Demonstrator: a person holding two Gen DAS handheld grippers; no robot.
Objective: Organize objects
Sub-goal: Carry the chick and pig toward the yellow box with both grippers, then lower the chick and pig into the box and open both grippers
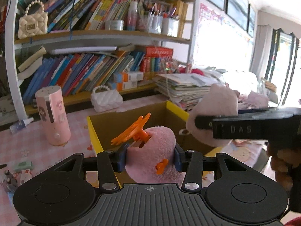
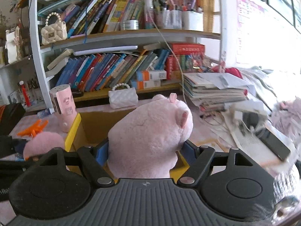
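Between the left hand-held gripper (image 1: 149, 160) pads sits a pink plush (image 1: 152, 150) with an orange clip (image 1: 131, 131), squeezed tight; the right hand-held gripper (image 2: 145, 150) clamps a pink toy pig (image 2: 150, 135), both just before the cardboard box (image 1: 131, 120)

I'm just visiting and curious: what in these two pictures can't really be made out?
- Cardboard box floor: both views, hidden by the pink plush toy and the left gripper's smaller pink plush piece.
- Toy's face: right wrist view, turned away.
- Papers on the right: right wrist view, blurred.
- Book titles: left wrist view, too small.
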